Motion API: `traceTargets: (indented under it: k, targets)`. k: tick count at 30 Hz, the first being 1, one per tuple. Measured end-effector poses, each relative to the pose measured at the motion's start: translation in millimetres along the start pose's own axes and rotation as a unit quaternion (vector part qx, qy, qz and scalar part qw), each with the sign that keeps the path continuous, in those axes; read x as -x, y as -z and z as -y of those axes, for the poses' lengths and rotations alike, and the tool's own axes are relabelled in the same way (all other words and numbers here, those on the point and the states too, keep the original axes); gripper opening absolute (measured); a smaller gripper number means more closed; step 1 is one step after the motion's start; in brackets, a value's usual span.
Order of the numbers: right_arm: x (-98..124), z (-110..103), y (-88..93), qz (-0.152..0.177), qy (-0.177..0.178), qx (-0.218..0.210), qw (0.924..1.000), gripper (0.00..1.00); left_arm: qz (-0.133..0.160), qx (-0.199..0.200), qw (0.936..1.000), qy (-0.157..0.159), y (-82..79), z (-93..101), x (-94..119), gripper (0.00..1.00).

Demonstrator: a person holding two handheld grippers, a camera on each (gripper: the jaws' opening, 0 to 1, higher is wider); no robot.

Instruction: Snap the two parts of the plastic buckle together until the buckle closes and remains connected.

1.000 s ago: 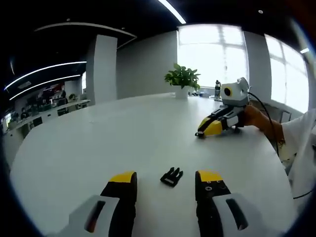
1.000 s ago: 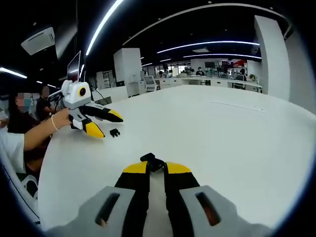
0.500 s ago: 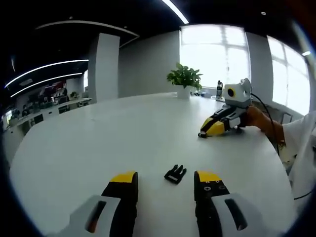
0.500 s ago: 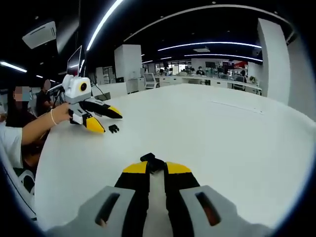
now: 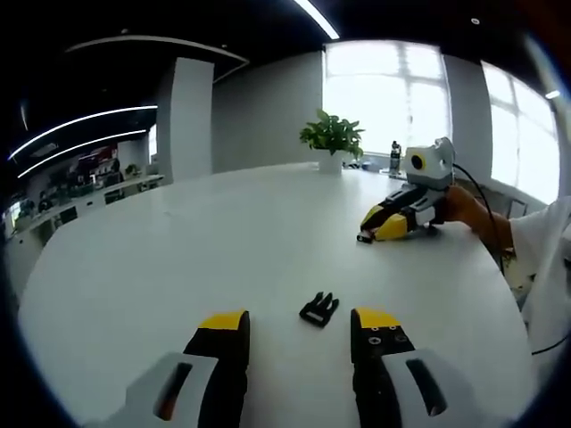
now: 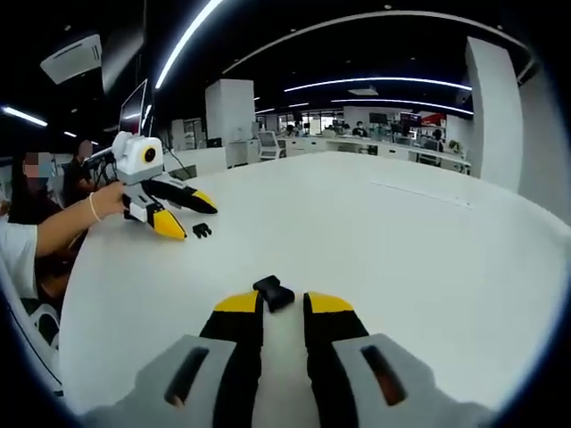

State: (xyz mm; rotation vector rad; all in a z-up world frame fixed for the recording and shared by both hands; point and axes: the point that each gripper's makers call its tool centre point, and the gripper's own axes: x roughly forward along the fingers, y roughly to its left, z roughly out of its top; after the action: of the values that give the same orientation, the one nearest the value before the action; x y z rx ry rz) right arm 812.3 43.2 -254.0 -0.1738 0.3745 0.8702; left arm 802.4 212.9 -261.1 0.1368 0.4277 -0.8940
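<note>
Lying Apart on the White Worktop, Two Buckle Halves Wait Before the Jaws

Lying flat on the white worktop (image 5: 178, 267), the pronged buckle half (image 5: 318, 308) sits just beyond the tips of the left hand-held gripper (image 5: 294, 325), roughly at twelve o'clock from the gap between its two yellow-tipped jaws. Those jaws stand wide apart and hold nothing; the black piece is clear of both. Its prongs point up and to the right in the left gripper view.

At about two o'clock in that same view, the right hand-held gripper (image 5: 364, 237) rests low on the worktop, gripped by a person's hand (image 5: 464, 207) with a white sleeve (image 5: 544, 259) behind it. A small dark piece shows at its tips, too small to make out. A potted plant (image 5: 332, 143) stands at the worktop's far edge under bright windows (image 5: 393, 98).

In the right gripper view, the socket buckle half (image 6: 273, 292) lies on the worktop just ahead of that gripper's own tips (image 6: 284, 305), at twelve o'clock, tilted slightly to the left. The jaws are parted by a narrow gap and the piece sits in front of them rather than clamped between them; whether a fingertip touches it cannot be told.

At ten o'clock in this view, the left hand-held gripper (image 6: 193, 219) appears with jaws spread, the pronged half (image 6: 202, 231) lying just beside its lower yellow tip. The two buckle halves are well apart from one another, unjoined.
</note>
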Motion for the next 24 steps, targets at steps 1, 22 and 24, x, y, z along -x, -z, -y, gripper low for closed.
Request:
traceTargets:
  k: [1,22,24]
  targets:
    - [0.2,-0.3,0.0,0.000,-0.001,0.000,1.0000,0.18,-0.001,-0.001,1.0000,-0.001,0.2,0.2,0.1,0.46]
    - [2.0,3.0,-0.9,0.007,-0.048,0.012,0.9988,0.21,0.010,0.011,0.9993,0.034,-2.7,-3.5,3.2,0.44]
    - [1.7,-1.0,-2.0,0.012,-0.070,0.007,0.9975,0.21,0.008,0.010,0.9993,0.035,-2.8,-3.5,3.0,0.43]
